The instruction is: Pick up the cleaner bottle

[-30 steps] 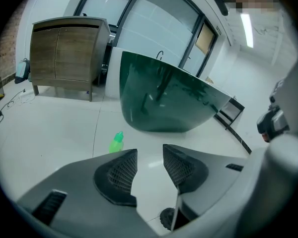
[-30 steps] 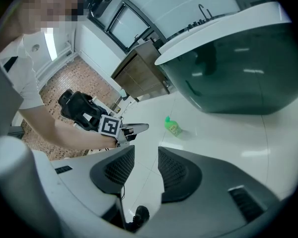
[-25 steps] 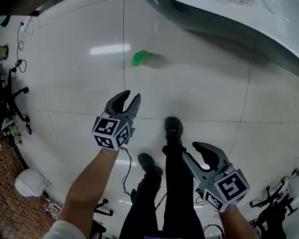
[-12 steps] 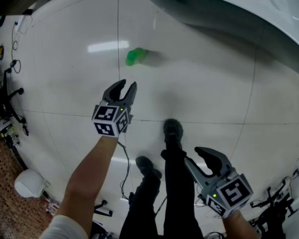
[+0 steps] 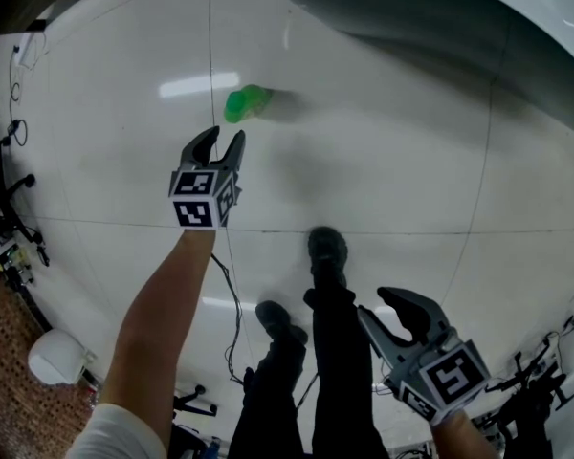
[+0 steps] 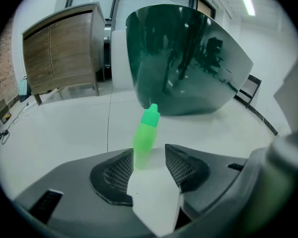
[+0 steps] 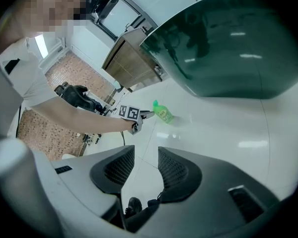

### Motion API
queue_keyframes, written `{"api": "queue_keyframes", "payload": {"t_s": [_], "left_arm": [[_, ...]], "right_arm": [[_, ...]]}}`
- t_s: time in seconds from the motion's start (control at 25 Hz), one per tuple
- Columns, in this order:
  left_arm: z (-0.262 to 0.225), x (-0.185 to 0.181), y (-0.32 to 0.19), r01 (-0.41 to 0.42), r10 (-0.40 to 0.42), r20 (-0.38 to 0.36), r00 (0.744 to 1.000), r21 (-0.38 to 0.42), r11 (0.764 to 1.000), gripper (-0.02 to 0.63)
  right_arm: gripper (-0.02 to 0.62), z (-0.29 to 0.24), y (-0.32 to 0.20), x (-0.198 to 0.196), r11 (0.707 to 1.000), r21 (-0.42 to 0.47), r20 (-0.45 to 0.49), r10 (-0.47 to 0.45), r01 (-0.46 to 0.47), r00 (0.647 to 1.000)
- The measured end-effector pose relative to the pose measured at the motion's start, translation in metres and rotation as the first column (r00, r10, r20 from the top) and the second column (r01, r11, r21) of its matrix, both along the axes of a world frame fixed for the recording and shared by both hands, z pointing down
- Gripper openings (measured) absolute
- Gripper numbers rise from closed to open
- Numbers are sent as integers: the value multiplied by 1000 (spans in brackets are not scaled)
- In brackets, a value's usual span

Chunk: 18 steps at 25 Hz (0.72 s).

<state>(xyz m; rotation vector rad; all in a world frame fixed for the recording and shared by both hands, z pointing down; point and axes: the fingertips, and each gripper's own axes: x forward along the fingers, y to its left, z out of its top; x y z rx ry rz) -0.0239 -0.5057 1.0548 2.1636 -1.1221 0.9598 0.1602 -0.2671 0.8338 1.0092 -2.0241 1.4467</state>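
Observation:
A green cleaner bottle [image 5: 246, 102] stands upright on the white tiled floor, near a dark basin. My left gripper [image 5: 219, 142] hangs just short of it with its jaws opening. In the left gripper view the bottle [image 6: 145, 136] rises beyond the gap between the pads, which do not touch it. My right gripper [image 5: 405, 302] is held low at the right, open with nothing between its fingers. The right gripper view shows the bottle [image 7: 163, 114] far off, with the left gripper [image 7: 142, 118] next to it.
A large dark-sided basin [image 6: 188, 63] stands right behind the bottle. A wooden cabinet [image 6: 62, 51] is against the far wall. The person's legs and shoes [image 5: 325, 256] are below the grippers. Cables and office chairs [image 5: 10, 199] line the left edge.
My left gripper has moved forward and down toward the bottle, and its jaws stand wider apart. The right gripper has sunk slightly.

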Motion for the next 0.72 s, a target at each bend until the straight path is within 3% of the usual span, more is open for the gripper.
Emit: {"api": "queue_keyframes", "payload": {"t_s": [0.36,0.72], "left_arm": [[26,14,-25,-93,92,41,995,29,995,250],[43,35,-51,-161,158,64,985,54,985,250]], "right_arm": [[155,16,5,4,1000,-25,-12,7,-7,1000],[155,29,11,0,1000,-29,-7,-7,7,1000]]}}
